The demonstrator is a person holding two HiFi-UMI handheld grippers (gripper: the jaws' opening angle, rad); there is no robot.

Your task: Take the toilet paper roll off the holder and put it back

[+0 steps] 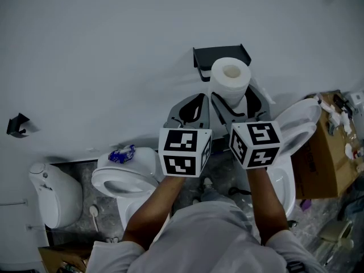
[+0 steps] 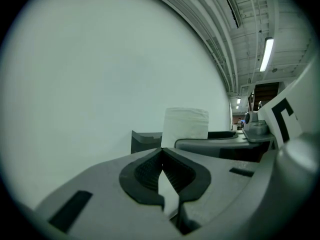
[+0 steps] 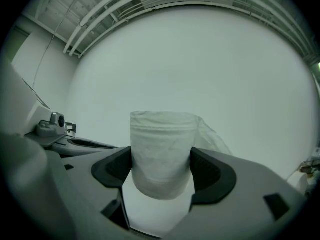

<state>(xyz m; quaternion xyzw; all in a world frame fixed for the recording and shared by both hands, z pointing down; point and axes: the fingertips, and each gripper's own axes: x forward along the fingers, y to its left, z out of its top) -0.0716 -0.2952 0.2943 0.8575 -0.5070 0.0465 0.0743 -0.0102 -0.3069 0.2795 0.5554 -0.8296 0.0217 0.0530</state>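
Holder [image 1: 215, 54] partly hidden behind toilet paper roll [image 1: 230, 79].

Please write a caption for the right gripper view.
The right gripper grips the toilet paper roll before a white wall.

Right tool [image 3: 161, 170] clamped on toilet paper roll [image 3: 161, 151]

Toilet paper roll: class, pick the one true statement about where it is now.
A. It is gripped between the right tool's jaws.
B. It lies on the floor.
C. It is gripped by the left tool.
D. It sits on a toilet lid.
A: the right gripper view shows the toilet paper roll pinched between the jaws of the right tool, while the left tool is shut on nothing.
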